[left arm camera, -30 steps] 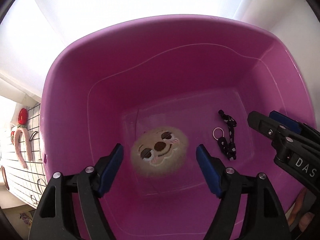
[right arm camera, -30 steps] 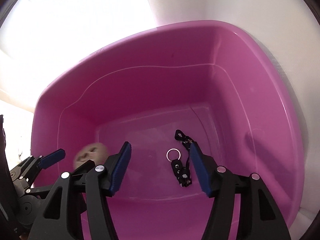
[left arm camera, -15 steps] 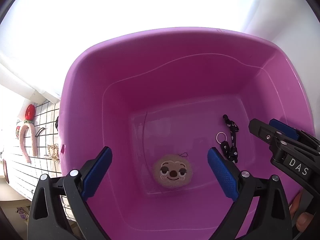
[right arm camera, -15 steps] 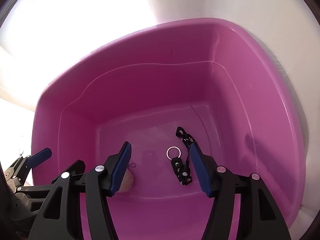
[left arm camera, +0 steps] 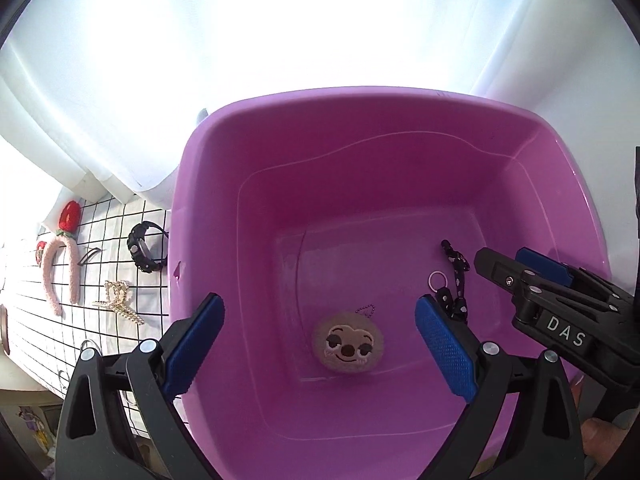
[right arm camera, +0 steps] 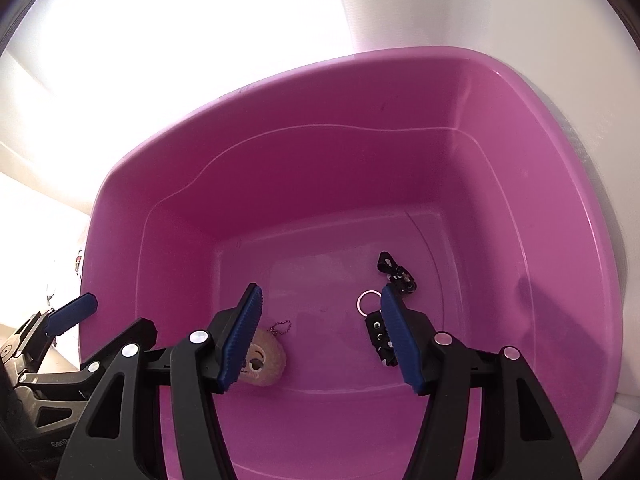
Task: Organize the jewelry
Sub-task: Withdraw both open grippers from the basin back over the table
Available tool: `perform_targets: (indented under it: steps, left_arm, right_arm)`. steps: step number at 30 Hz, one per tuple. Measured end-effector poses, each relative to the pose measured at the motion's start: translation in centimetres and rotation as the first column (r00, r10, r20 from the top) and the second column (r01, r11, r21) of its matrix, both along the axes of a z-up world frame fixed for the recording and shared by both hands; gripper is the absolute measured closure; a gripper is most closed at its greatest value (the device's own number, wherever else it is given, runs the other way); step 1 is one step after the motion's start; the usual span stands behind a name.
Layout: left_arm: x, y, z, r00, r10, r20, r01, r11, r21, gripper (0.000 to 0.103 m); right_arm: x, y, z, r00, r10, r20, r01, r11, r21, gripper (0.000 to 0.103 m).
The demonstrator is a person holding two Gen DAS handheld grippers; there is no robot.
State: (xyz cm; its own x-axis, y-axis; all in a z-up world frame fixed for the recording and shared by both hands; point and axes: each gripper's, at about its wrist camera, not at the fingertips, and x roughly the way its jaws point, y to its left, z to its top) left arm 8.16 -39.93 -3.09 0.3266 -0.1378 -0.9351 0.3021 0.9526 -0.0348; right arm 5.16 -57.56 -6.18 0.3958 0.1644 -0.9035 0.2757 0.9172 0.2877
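A purple plastic tub [left arm camera: 360, 152] [right arm camera: 320, 160] fills both views. On its floor lie a round plush sloth-face charm [left arm camera: 349, 347] [right arm camera: 262, 360] with a bead chain and a black dotted strap keychain [left arm camera: 454, 280] [right arm camera: 394, 276] with a metal ring. My left gripper [left arm camera: 320, 340] is open and empty, raised above the tub with the charm below it. My right gripper [right arm camera: 320, 336] is open and empty above the tub floor; it also shows at the right in the left wrist view [left arm camera: 532, 276].
Left of the tub, a white grid-pattern cloth [left arm camera: 24, 320] holds a pink headband with a red strawberry [left arm camera: 60, 264], a black watch [left arm camera: 142, 246], a pearl hair claw [left arm camera: 118, 300] and a small dark hair clip [left arm camera: 89, 256]. White curtains [left arm camera: 280, 40] hang behind.
The sloth charm has dropped from between my left gripper's fingers to the tub floor. My left gripper has opened wider and pulled up and back, so the cloth with the accessories has come into view.
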Motion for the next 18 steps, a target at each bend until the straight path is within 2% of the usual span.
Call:
perform_targets:
  steps: [4,6,10,18]
  left_arm:
    - [-0.3,1.3,1.3,1.000,0.014,0.012,-0.014,0.999,-0.045,0.009]
    - [-0.7,2.1,2.2,0.999,0.033,0.038,-0.031,0.998,-0.055,0.008]
    - [-1.6,4.2,3.9,0.996,0.065,0.065,-0.056,0.990,-0.129,0.008]
    - [-3.6,10.4,7.1,0.973,0.132,0.187,-0.105,0.984,-0.147,0.007]
  right_arm:
    - [-0.2,0.5,0.7,0.999,0.019,0.038,-0.019,1.000,0.014,0.036]
    - [-0.3,0.9,1.3,0.998,0.031,0.057,-0.031,0.999,0.007,0.036]
    - [-0.8,2.0,2.5,0.992,0.050,0.120,-0.049,0.999,-0.007,0.036]
    - [-1.7,5.4,5.4,0.964,0.094,0.247,-0.090,0.996,-0.028,0.031]
